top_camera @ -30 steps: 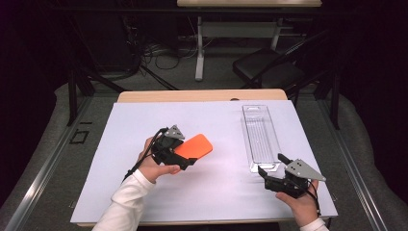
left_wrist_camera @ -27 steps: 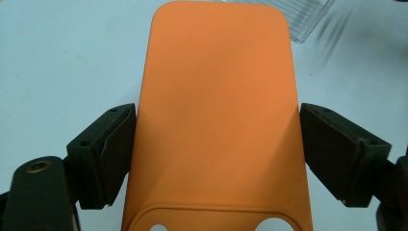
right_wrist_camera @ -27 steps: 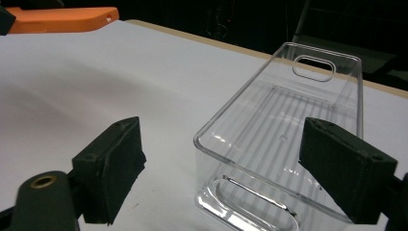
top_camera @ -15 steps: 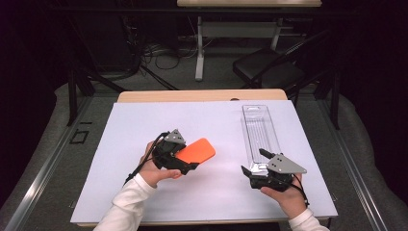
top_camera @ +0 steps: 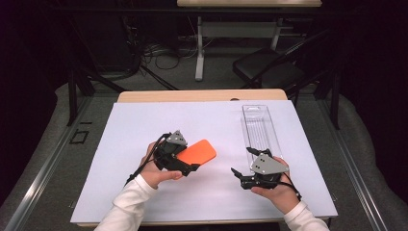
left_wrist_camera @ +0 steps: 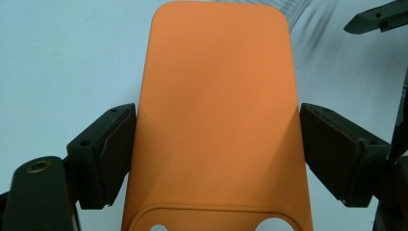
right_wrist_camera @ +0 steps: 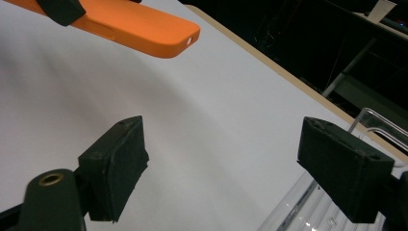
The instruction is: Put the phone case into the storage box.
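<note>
While it hangs clear of the white table cover (top_camera: pixel 144 125), the orange phone case (top_camera: pixel 201 152) is clamped across its width by the left gripper (left_wrist_camera: pixel 211 144), jaws pressing both long edges. Light, slightly flexible and smooth, it looks best held by those edges near one end. Just right of it, the right gripper (right_wrist_camera: pixel 231 163) stands wide and empty beside the clear plastic tray (top_camera: pixel 260 127).
</note>
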Tool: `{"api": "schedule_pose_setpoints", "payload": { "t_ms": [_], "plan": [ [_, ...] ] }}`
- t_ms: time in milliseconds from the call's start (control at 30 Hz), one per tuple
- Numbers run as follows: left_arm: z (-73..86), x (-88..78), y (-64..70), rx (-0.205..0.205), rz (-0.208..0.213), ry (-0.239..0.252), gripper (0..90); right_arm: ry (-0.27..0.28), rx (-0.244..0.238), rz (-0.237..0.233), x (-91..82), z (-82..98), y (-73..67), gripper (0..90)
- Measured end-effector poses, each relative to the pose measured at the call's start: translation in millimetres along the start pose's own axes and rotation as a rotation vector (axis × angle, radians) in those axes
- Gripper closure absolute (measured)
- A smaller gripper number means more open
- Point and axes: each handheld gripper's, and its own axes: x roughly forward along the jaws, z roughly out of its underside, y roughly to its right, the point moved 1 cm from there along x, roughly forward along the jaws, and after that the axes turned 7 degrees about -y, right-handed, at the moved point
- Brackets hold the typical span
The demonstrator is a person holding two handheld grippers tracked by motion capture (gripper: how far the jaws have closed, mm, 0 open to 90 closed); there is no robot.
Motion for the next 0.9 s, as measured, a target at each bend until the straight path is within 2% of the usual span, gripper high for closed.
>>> {"api": "schedule_pose_setpoints", "payload": {
  "t_ms": [300, 567, 667, 800, 900],
  "plan": [
    [-0.7, -0.4, 1.9, 0.006, 0.003, -0.008, 16.0, -0.007, -0.061, -0.024, 6.2, -8.3, -4.6, 16.8],
    [-1.2, 1.4, 3.1, 0.012, 0.011, -0.022, 16.0, -0.031, -0.154, -0.033, 10.3, -15.1, -9.5, 16.9],
    [-1.4, 1.9, 3.5, 0.012, 0.012, -0.026, 16.0, -0.03, -0.17, -0.032, 10.7, -16.4, -9.8, 16.9],
    [-2.3, 2.3, 4.9, 0.011, 0.013, -0.03, 16.0, -0.037, -0.234, -0.017, 10.7, -18.9, -10.3, 16.9],
    [-3.7, 2.4, 5.9, 0.015, 0.019, -0.036, 16.0, -0.042, -0.302, 0.002, 10.6, -20.9, -10.9, 17.5]
  ]
}}
